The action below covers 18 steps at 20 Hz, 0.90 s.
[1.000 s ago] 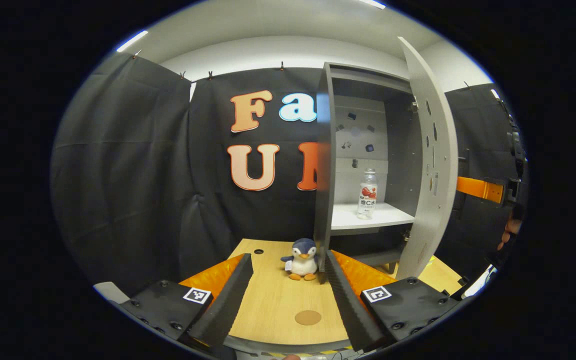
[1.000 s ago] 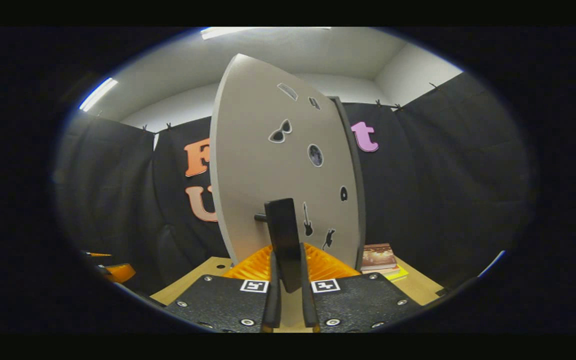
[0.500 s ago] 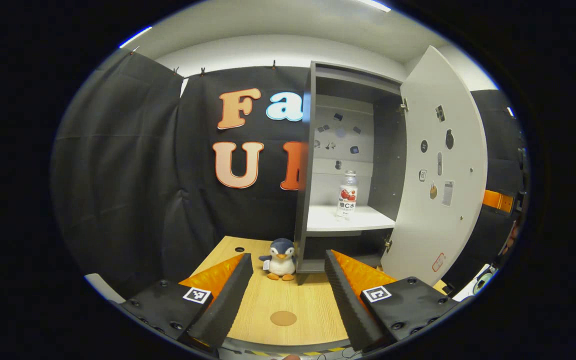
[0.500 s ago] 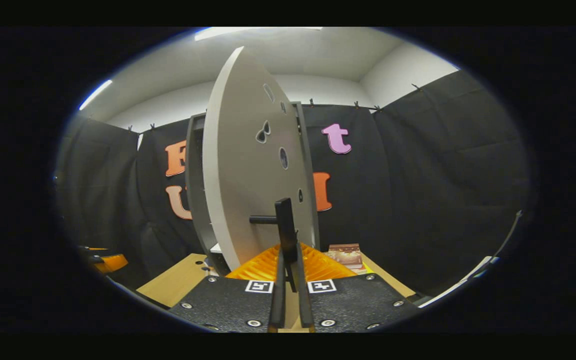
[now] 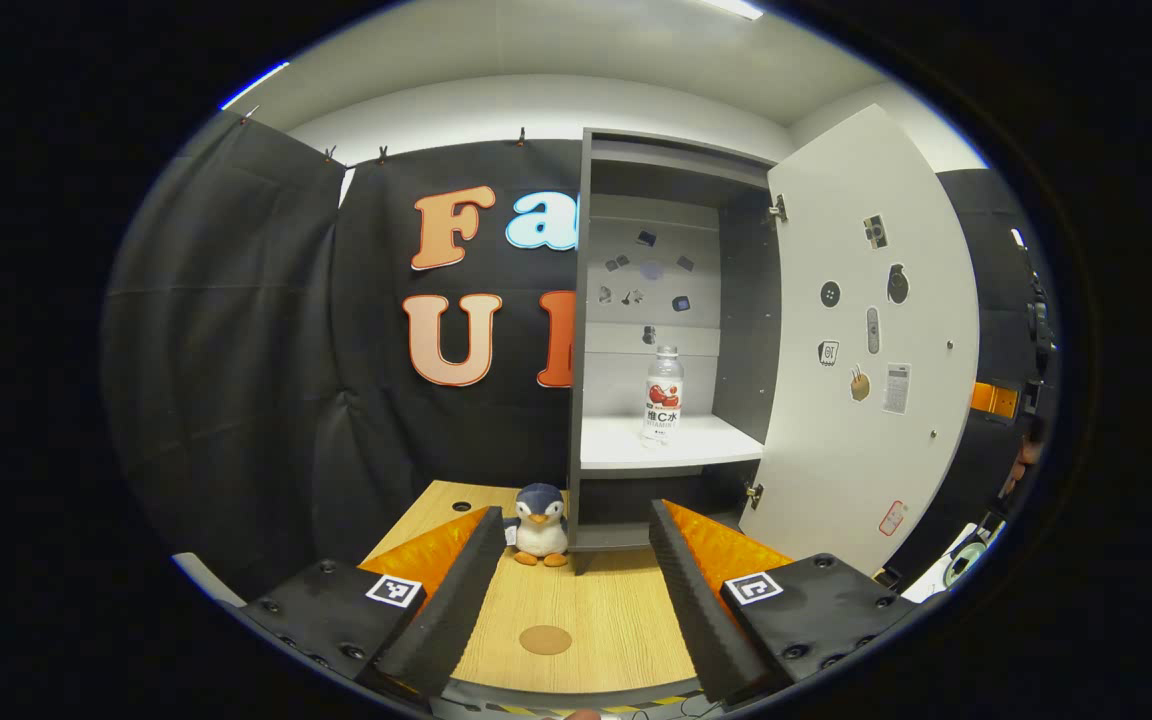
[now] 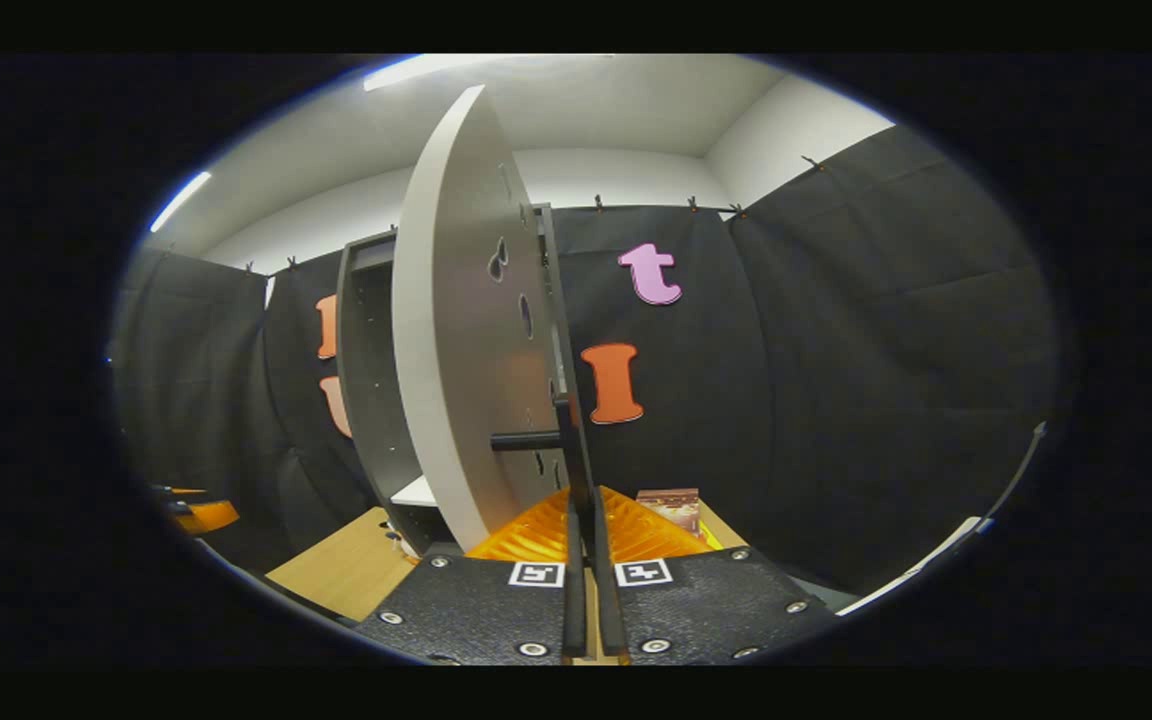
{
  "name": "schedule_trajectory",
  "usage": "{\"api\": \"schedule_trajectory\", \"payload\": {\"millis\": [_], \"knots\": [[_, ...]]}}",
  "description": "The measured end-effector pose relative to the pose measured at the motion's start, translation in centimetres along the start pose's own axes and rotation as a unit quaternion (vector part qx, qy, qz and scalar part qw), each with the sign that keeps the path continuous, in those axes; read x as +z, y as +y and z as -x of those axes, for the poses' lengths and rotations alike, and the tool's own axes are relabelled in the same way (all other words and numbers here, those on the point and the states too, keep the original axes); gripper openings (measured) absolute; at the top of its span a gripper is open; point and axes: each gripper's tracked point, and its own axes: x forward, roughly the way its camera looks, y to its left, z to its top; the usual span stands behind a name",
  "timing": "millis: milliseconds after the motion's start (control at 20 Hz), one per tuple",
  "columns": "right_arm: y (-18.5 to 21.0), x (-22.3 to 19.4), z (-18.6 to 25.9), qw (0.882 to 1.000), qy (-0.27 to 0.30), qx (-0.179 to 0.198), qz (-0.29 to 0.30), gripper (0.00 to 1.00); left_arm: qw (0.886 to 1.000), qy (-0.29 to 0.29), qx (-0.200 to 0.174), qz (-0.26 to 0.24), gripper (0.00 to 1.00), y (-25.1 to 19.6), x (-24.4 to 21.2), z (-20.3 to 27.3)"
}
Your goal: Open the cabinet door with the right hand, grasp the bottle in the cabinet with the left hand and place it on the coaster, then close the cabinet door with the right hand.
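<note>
- The cabinet door (image 5: 866,340) is seen swung wide open to the right of the cabinet (image 5: 671,330) in the left gripper view; its inner face is dotted with small stickers.
- In the right gripper view the cabinet door (image 6: 456,320) is seen nearly edge-on, with its dark handle (image 6: 561,440) standing out from the outer face.
- The right gripper (image 6: 586,540) is pinched on the handle: both fingers are pressed together around the handle's vertical bar, with almost no gap left.
- The left gripper (image 5: 571,590) is held spread wide, nothing between its fingers, low over the wooden table (image 5: 626,620) and pointed toward the open cabinet.
- The bottle (image 5: 663,393) is standing upright on the cabinet's white shelf (image 5: 626,450), toward the back, well apart from the left gripper.
- The coaster (image 5: 545,640), a round brown disc, is lying on the table between the left gripper's fingers as framed, with nothing on it.
- A plush penguin (image 5: 539,511) is placed on the table just beside the cabinet's lower left corner.
- A stack of books (image 6: 669,505) is seen on the table to the right of the door in the right gripper view.
- Part of the other gripper and a hand (image 5: 1021,465) are seen at the far right edge of the left gripper view, behind the door.
</note>
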Motion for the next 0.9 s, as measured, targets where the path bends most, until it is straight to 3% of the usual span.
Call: {"api": "schedule_trajectory", "payload": {"millis": [100, 150, 450, 900], "knots": [[-0.7, 0.2, -0.3, 1.000, 0.002, 0.009, -0.001, 0.00, 1.000, 0.002, 0.002, 0.000, 0.96, -0.4, -0.2, 0.0], [-0.9, 0.1, -0.2, 1.000, 0.001, 0.012, -0.001, 0.04, 1.000, 0.003, 0.000, 0.002, 0.96, -0.7, -0.4, 0.0], [-1.0, 0.4, -0.1, 1.000, -0.001, 0.031, 0.001, 0.06, 1.000, 0.012, 0.011, 0.004, 0.94, -0.8, -1.2, 0.1], [-0.6, 0.3, 3.8, 1.000, -0.008, 0.019, 0.013, 0.07, 1.000, 0.008, 0.017, 0.003, 0.95, -0.8, -1.3, 0.5]]}}
